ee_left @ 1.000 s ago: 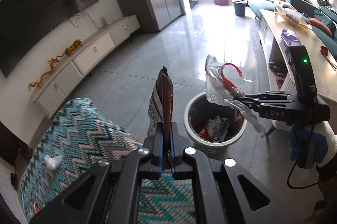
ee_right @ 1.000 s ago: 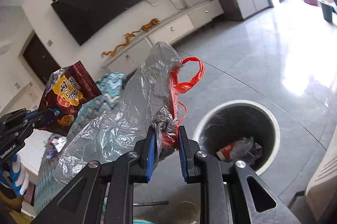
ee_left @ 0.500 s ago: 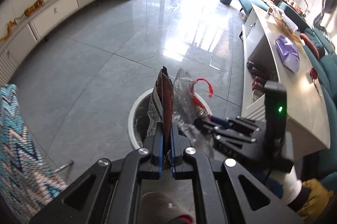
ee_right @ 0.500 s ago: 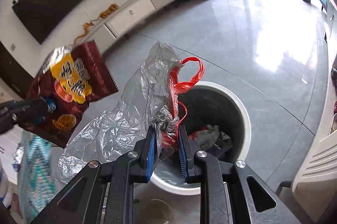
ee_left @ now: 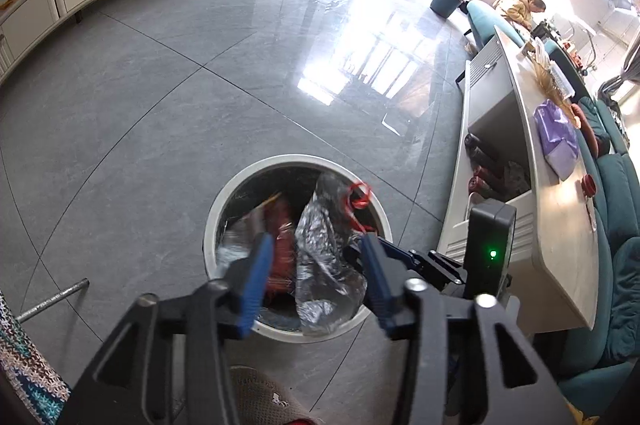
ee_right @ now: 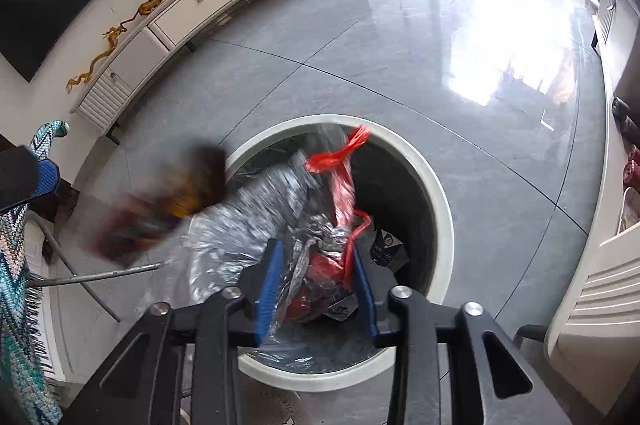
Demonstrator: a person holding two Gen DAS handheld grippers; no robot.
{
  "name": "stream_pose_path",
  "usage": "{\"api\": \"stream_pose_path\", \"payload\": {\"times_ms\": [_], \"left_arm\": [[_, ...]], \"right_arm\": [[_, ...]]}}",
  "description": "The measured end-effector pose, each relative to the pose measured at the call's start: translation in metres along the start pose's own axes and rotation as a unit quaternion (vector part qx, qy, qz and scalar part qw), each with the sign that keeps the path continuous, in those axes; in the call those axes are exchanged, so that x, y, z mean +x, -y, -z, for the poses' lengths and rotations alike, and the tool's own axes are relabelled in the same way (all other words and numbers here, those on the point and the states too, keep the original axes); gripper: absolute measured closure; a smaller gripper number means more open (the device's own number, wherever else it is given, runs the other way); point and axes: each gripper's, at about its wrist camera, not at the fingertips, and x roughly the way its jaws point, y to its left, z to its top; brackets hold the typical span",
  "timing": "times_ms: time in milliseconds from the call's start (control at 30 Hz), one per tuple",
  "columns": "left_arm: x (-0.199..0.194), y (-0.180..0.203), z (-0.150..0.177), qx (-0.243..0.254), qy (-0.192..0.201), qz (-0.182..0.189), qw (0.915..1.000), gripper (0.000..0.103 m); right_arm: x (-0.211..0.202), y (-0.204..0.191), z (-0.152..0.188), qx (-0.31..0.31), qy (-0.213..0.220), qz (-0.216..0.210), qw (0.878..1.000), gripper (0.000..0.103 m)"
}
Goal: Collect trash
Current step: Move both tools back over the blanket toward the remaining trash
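Both tongs now parting over the white bin [ee_left: 296,161] instead of pinching: left tongs [ee_left: 316,279] freed of the brown snack wrapper [ee_right: 168,203], right tongs [ee_right: 318,287] loosening around the clear bag [ee_right: 256,209], both dropping binward at twelve o'clock, so likely collected

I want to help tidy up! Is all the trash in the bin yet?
Almost. Older wrappers already lie in the white bin. Right now both jaws are opening: the left hand-held gripper has released the brown snack bag, and the right hand-held gripper is letting the clear plastic bag drop. Neither has settled inside.
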Motion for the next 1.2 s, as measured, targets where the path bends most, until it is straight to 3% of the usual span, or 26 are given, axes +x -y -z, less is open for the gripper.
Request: {"api": "stream_pose_path", "payload": {"times_ms": [267,633,833,1200], "left_arm": [[-0.026,-0.004,0.004,-0.009,0.018,0.007,0.9998,0.055],[-0.143,-0.024,0.037,-0.003,0.117,-0.039,0.9924,0.055],[-0.212,-0.04,0.078,-0.012,0.18,-0.073,0.9809,0.043],[-0.333,-0.079,0.163,-0.06,0.271,-0.15,0.9491,0.042]], "right_arm": [[-0.012,-0.004,0.003,0.0,0.005,0.003,1.0,0.055],[-0.076,-0.047,-0.002,-0.02,0.064,-0.049,0.997,0.054],[-0.128,-0.103,0.0,-0.067,0.111,-0.089,0.988,0.051],[-0.21,-0.203,0.024,-0.156,0.17,-0.164,0.959,0.046]]}}
